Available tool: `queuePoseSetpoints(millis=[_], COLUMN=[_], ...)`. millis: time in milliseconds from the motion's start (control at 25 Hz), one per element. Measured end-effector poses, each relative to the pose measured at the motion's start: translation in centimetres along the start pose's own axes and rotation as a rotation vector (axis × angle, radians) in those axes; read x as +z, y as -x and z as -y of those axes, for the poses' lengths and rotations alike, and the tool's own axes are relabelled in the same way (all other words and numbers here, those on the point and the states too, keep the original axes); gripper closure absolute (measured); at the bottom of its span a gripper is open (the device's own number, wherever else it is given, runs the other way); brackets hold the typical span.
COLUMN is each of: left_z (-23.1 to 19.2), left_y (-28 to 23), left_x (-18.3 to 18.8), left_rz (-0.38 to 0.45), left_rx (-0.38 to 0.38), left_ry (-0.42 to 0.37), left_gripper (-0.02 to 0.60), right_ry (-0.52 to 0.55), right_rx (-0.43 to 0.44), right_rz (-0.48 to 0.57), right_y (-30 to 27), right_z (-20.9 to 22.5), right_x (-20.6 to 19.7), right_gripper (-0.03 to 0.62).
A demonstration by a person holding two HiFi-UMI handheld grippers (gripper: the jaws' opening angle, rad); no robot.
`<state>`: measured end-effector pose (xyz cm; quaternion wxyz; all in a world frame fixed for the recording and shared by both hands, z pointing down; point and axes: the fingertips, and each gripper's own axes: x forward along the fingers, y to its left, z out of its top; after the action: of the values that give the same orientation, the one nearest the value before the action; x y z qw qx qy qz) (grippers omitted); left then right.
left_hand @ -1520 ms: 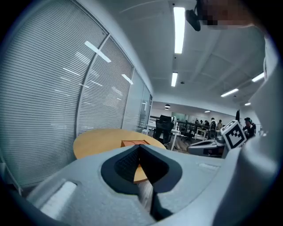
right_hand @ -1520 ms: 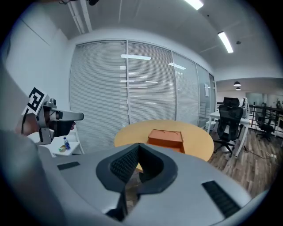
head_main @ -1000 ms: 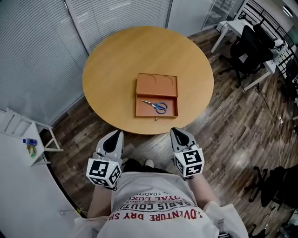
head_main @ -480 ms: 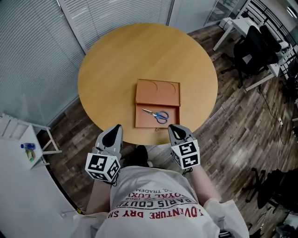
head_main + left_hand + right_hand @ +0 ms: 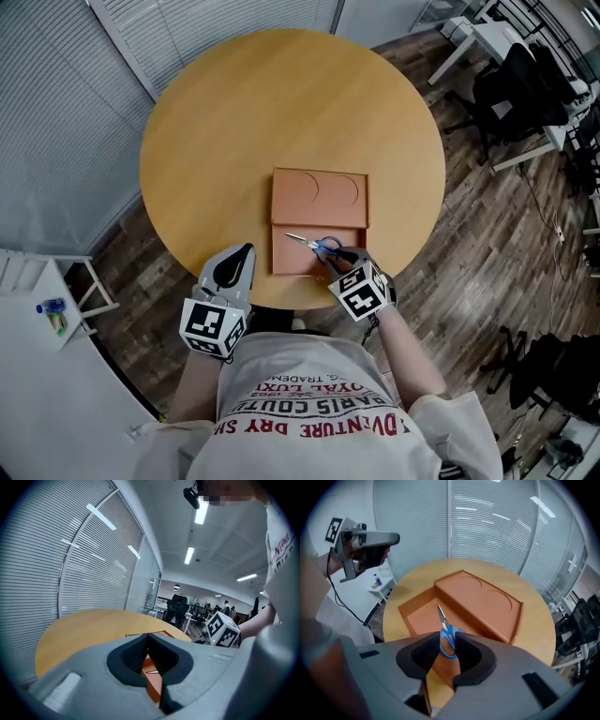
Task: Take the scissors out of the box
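An orange box [image 5: 281,264] lies open near the front edge of the round wooden table [image 5: 216,141], its lid [image 5: 319,197] laid back flat. Blue-handled scissors [image 5: 320,247] rest in the tray, blades pointing left. My right gripper [image 5: 344,256] tilts down over the handles, and its jaws are opening. In the right gripper view the scissors [image 5: 446,637] show in the gap between the pads without being pressed. My left gripper [image 5: 240,255] hovers at the table's edge left of the box, fingertips together and empty. The left gripper view shows the box [image 5: 140,634] just beyond the left gripper [image 5: 148,637].
Office chairs and white desks [image 5: 511,84] stand beyond the table at the right. A white stand with a bottle [image 5: 49,314] is on the floor at the left. Slatted blinds [image 5: 206,23] close off the far side. My torso in a white shirt fills the bottom.
Both grippers moved forward to the table. The right one dropped and tilted down over the scissors' handles, and its jaws parted. The left one reached the table's edge.
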<state>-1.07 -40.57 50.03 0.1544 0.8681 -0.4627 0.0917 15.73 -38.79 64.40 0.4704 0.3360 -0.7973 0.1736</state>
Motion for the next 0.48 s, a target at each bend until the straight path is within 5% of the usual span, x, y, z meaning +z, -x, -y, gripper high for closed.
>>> queuePoseSetpoints(millis=[280, 480], left_z=[-1.6, -2.8], left_y=[-2.9, -4.2], left_x=[-0.5, -0.8], left_rz=[0.001, -0.029], left_rx=[-0.087, -0.086], left_ry=[-0.002, -0.011], left_gripper=[0.574, 0.574], right_ry=[0.224, 0.264], right_rx=[0.020, 0.030], right_rz=[-0.225, -0.296], right_y=[-5.3, -6.5], right_z=[0.2, 0.6], right_x=[-1.2, -1.6], right_gripper=[0.456, 0.460])
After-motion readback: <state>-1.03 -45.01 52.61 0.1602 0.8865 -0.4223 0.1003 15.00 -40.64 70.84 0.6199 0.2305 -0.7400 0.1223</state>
